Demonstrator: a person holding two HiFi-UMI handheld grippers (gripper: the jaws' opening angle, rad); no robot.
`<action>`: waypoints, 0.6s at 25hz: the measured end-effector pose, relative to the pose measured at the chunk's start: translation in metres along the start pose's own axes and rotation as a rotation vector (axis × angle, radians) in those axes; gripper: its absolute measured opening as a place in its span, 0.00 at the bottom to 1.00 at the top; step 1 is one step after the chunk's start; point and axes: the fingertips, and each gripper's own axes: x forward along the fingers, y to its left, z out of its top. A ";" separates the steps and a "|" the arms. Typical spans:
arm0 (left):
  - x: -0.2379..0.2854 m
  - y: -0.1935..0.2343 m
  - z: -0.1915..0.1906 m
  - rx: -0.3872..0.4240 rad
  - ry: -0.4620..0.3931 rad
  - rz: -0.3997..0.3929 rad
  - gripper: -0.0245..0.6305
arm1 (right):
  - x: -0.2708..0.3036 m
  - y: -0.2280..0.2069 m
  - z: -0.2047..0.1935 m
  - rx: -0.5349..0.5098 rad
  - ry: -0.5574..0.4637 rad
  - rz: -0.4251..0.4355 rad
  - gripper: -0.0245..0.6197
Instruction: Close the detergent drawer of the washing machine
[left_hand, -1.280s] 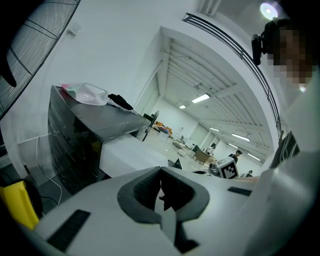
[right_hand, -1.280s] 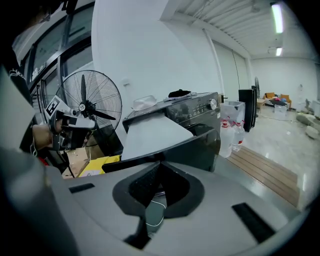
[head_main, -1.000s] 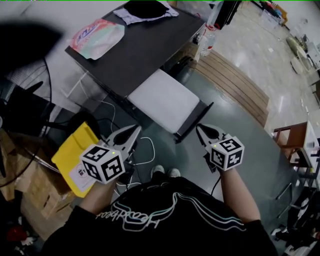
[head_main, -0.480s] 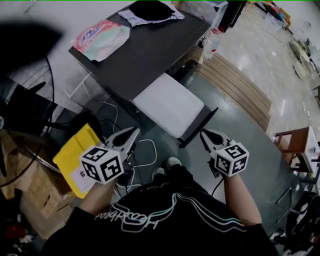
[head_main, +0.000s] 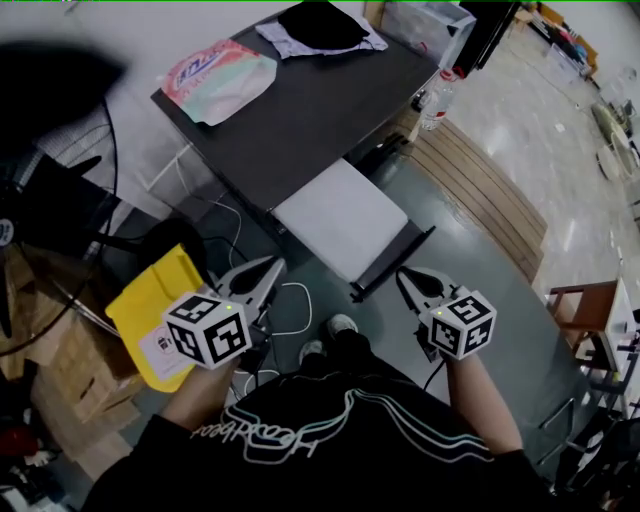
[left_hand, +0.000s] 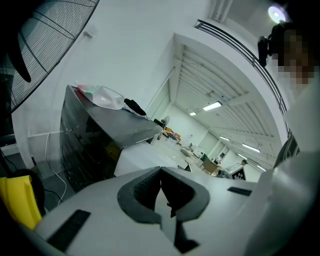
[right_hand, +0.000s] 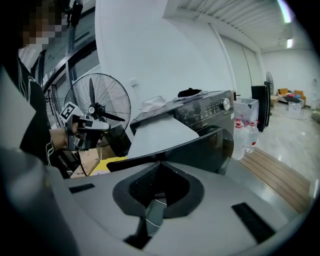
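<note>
The dark washing machine (head_main: 300, 110) stands in front of me, its flat top seen from above in the head view. A white panel with a dark frame (head_main: 340, 220) sticks out of its front toward me. In the right gripper view the control panel with a knob (right_hand: 226, 104) shows; I cannot make out the detergent drawer. My left gripper (head_main: 274, 263) is held low at the left of the panel, shut and holding nothing. My right gripper (head_main: 401, 275) is at the panel's right corner, also shut with nothing in it. Neither touches the machine.
A pink-and-green detergent bag (head_main: 220, 78) and dark cloth (head_main: 320, 22) lie on the machine's top. A yellow bag (head_main: 150, 310), cardboard boxes and cables are on the floor at left, beside a standing fan (right_hand: 97, 107). Water bottles (head_main: 440, 98) and a wooden platform (head_main: 490, 190) are at right.
The machine and its white panel have slid up and right in the head view. Both grippers stay shut and have barely moved. My feet have shifted.
</note>
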 end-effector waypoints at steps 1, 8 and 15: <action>-0.001 0.002 0.001 -0.005 -0.004 0.007 0.07 | 0.000 0.000 0.000 -0.001 0.005 0.010 0.08; -0.009 0.012 0.005 -0.065 -0.044 0.063 0.07 | 0.000 0.001 0.001 -0.019 0.041 0.064 0.08; -0.018 0.014 0.006 -0.092 -0.074 0.104 0.07 | 0.003 0.005 0.001 -0.030 0.048 0.099 0.08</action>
